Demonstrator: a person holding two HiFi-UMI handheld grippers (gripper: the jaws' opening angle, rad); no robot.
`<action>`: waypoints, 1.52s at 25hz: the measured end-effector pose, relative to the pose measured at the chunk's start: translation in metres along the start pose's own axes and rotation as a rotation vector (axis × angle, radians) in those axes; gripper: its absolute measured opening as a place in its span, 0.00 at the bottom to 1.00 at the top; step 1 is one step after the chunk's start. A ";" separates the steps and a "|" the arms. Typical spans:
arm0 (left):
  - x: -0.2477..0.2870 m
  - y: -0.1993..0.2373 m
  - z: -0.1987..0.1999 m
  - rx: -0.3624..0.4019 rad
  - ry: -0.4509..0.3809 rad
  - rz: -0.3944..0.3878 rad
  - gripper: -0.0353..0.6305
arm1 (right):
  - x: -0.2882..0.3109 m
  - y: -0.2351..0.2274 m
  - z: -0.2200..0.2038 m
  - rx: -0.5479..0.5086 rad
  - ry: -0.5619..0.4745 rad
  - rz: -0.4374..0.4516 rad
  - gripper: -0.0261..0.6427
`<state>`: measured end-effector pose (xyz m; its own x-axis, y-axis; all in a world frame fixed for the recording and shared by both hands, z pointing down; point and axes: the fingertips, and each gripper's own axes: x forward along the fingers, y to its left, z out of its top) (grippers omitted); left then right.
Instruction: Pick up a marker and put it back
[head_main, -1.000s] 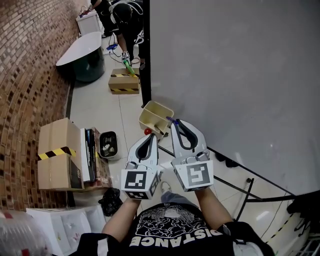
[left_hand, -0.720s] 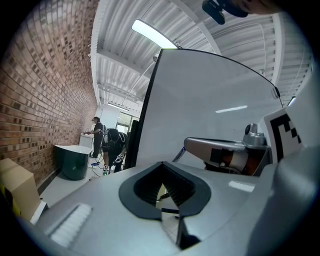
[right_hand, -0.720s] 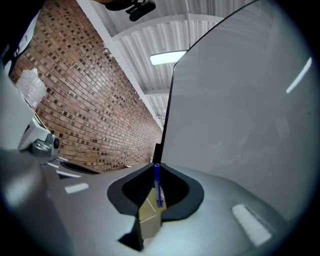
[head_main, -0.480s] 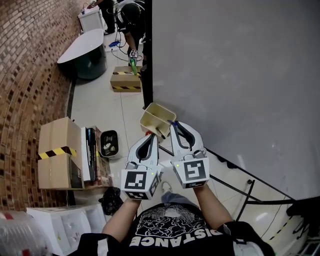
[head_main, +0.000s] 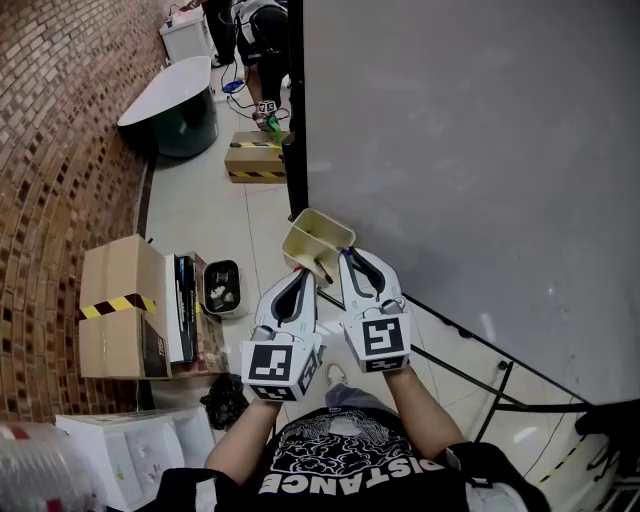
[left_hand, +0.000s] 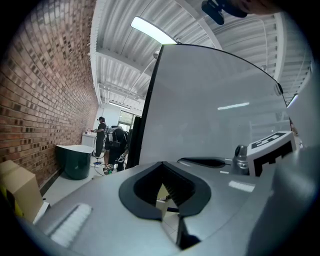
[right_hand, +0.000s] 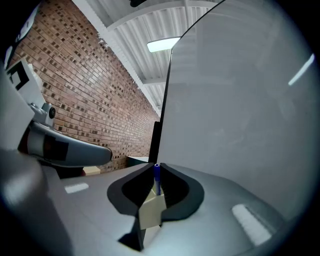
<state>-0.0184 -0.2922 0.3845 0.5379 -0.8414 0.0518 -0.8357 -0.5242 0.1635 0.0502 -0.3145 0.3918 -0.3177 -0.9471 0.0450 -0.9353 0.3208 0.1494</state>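
Filling the right of the head view: a large pale grey whiteboard panel (head_main: 470, 150) in a black frame, upright on the tiled floor. To its left, a curved red brick wall (head_main: 60, 150), with brown cardboard boxes (head_main: 110, 310) along its foot. At the board's lower left corner, fixed or merely propped there (cannot tell which), a cream rectangular plastic bin (head_main: 305, 245) with its open mouth tilted up toward the person. Just below the bin, side by side and both aimed at it, the left gripper (head_main: 297, 275) and the right gripper (head_main: 344, 254). Left gripper: jaws closed together at the tips and holding nothing, with only a sliver of bin and floor showing through the gap behind the pads; parked just short of the bin. Right gripper: jaws pinched shut on a slim blue marker (right_hand: 157, 175), standing up between the tips right at the bin's near wall. Judging from that, pick-up done and return only partly done. Left to do, most likely: carry the marker over the bin's mouth, lower it in, part the jaws, draw back. Cannot tell whether the marker's lower end already sits inside the bin.
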 end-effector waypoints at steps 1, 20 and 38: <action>0.000 0.001 0.000 0.001 0.000 0.001 0.06 | 0.002 0.000 -0.002 0.000 0.003 0.001 0.09; 0.001 0.005 -0.003 -0.002 0.003 0.014 0.06 | 0.014 -0.002 -0.034 -0.004 0.064 -0.008 0.09; -0.014 -0.003 0.000 -0.006 -0.013 -0.006 0.06 | -0.008 0.006 -0.016 -0.008 0.033 -0.027 0.09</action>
<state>-0.0238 -0.2789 0.3838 0.5415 -0.8398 0.0383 -0.8318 -0.5286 0.1693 0.0498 -0.3052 0.4079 -0.2873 -0.9550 0.0736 -0.9421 0.2956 0.1585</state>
